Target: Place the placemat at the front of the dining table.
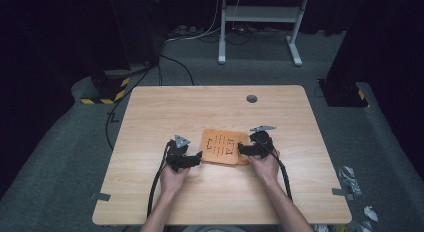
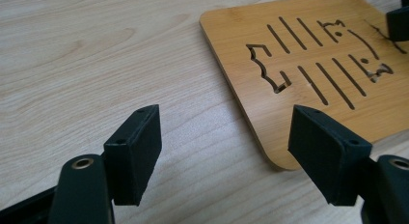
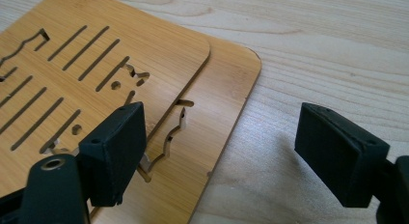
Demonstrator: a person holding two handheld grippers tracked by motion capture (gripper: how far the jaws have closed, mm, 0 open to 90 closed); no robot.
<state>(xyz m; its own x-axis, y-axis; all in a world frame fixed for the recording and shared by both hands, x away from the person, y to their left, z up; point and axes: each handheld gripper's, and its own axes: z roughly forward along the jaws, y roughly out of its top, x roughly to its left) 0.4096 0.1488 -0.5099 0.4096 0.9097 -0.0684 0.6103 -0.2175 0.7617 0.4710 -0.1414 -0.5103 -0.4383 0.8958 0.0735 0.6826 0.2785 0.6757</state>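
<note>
Resting spot: 2 bamboo boards lie stacked flat on the wooden table (image 1: 150, 192), between the 2 grippers.
Upper board (image 3: 96, 45): it carries straight slots and a jagged cut-out, and lies shifted so that it does not cover the lower one fully.
Lower board (image 3: 217, 118): a strip along 1 edge and a rounded corner show from under the upper board, just ahead of the right gripper's jaws in the right gripper view.
Left gripper (image 1: 192, 159): released, its 2 black jaws wide apart and holding nothing; in the left gripper view 1 jaw stands over bare table, the other just beside the near corner of the stack.
Right gripper (image 1: 244, 149): released as well, jaws spread; in the right gripper view 1 jaw hangs over the edge of the upper board, the other over bare table beyond the lower board.
Contact: whether either gripper touches the boards cannot be told.
Hands: each of the person's hands grips its tool from behind, forearms coming in over the table's near edge.
Cables: a black cable trails back from each gripper.
</note>
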